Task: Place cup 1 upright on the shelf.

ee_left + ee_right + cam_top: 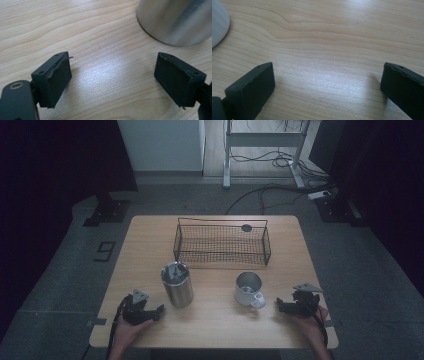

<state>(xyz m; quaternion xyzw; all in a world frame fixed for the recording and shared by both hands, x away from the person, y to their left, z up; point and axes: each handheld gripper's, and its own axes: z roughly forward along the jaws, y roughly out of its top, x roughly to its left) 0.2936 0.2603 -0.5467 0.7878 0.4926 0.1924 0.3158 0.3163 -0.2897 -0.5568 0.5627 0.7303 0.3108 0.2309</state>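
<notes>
At the bottom of the high view, the left gripper [159,310] lay low on the table [150,235], bottom left of the frame, held by a hand [127,330] that came in from the lower edge. In the left gripper view its jaws stood spread, with bare wood between them and nothing pinched. The steel cup [180,20] was at the upper right there, just beyond the right jaw and not touching it.

The right gripper [281,304] was at the bottom right, in the other hand [312,322]. Its jaws were spread wide too, over bare wood. It pointed to the left of the frame, toward the mug [248,289], and stayed a little apart from it. In the right gripper view only a pale curved edge was seen at the upper left.

The steel cup [177,284] stood upright left of centre, with some metal pieces inside; I could not tell what they were. The mug stood right of centre, its handle turned to the lower right.

Farther up, the wire basket [222,243] sat near the far edge.

I judged the step to be the reach. To do it well, each gripper should come level, keep the jaws wide around the wall or handle, and close only when centred, so that neither vessel tips.
</notes>
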